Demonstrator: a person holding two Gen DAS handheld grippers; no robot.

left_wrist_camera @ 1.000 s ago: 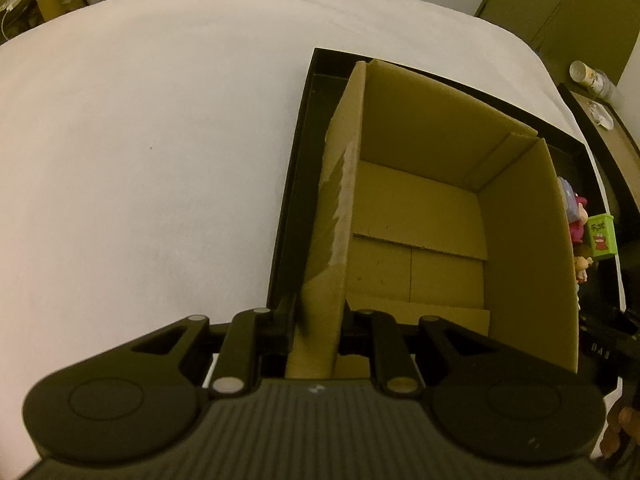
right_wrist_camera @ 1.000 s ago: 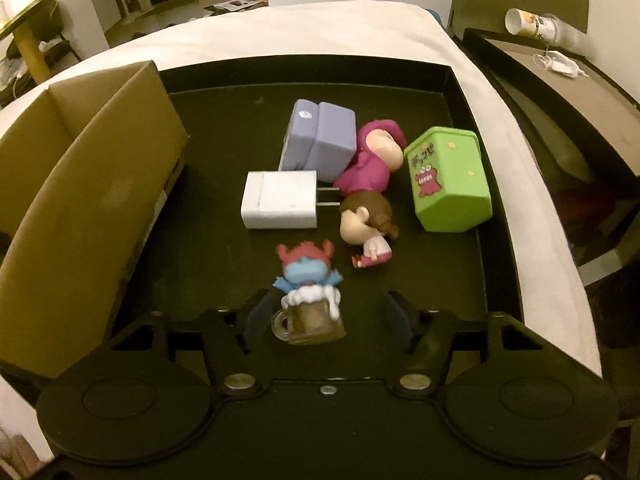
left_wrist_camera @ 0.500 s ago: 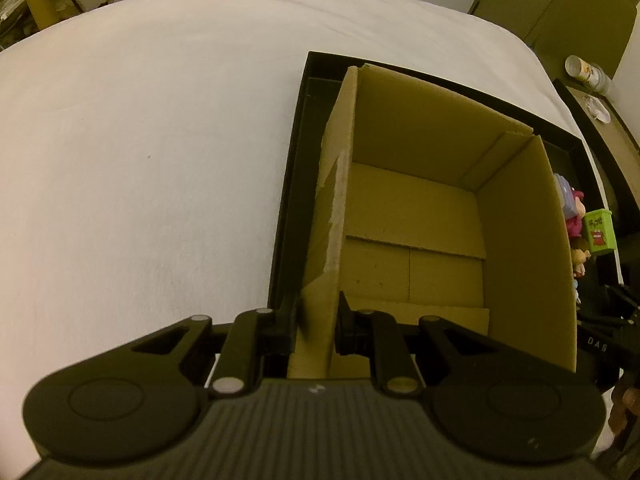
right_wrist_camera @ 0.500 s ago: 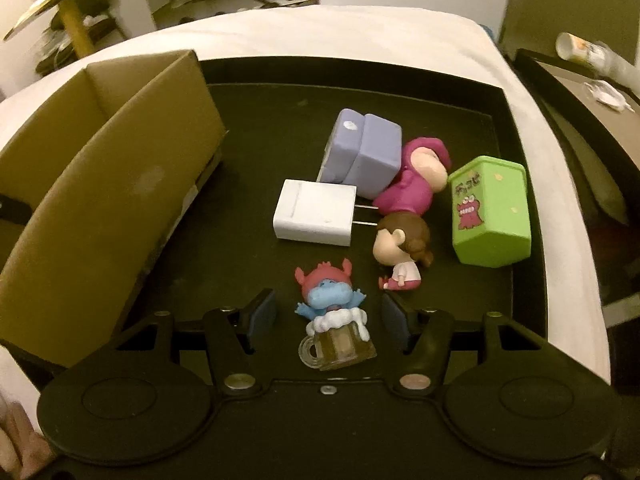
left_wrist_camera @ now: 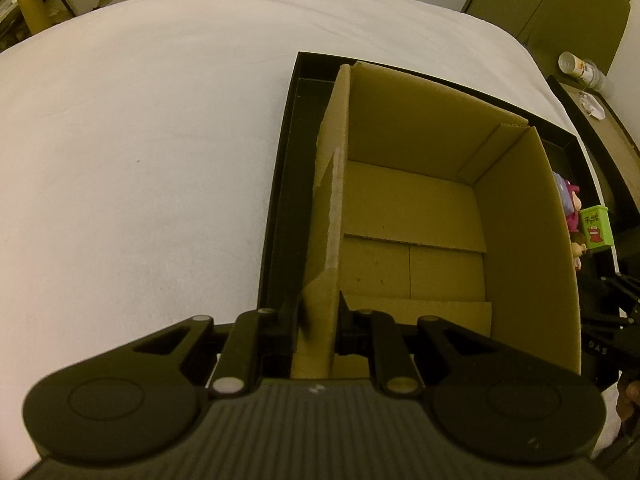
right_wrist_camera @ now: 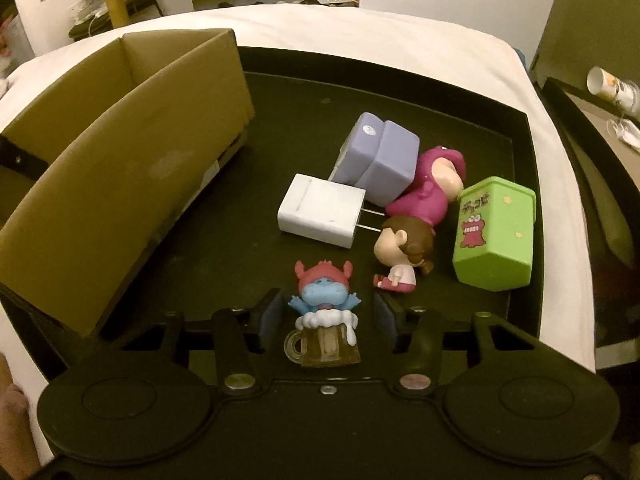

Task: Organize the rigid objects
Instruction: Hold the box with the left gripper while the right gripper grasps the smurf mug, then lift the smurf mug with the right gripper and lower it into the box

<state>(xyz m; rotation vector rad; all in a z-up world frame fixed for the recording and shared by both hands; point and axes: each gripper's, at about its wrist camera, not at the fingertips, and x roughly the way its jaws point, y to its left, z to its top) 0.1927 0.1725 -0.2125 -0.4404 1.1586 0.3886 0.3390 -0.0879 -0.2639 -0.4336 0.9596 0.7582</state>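
Note:
An empty cardboard box (left_wrist_camera: 520, 240) stands at the left end of a black tray (left_wrist_camera: 280, 216). My left gripper (left_wrist_camera: 319, 308) is shut on the box's near left wall. In the right wrist view the box (right_wrist_camera: 120, 184) is at the left. On the tray (right_wrist_camera: 400, 96) lie a white plug adapter (right_wrist_camera: 320, 216), a purple block (right_wrist_camera: 376, 156), a magenta figure (right_wrist_camera: 428, 192), a brown-haired figure (right_wrist_camera: 404, 252) and a green monster box (right_wrist_camera: 494, 232). A blue figurine in a beer mug (right_wrist_camera: 324, 320) stands between the closing jaws of my right gripper (right_wrist_camera: 326, 312), small gaps on both sides.
The tray rests on a white-covered surface (left_wrist_camera: 140, 160). A dark side table (right_wrist_camera: 600, 128) with a paper cup (right_wrist_camera: 612, 88) stands to the right. A person's hand (right_wrist_camera: 12, 400) shows at the lower left edge.
The right gripper's jaws have narrowed around the mug figurine and its wrist has rolled, shifting the view. The left gripper keeps its hold on the box wall.

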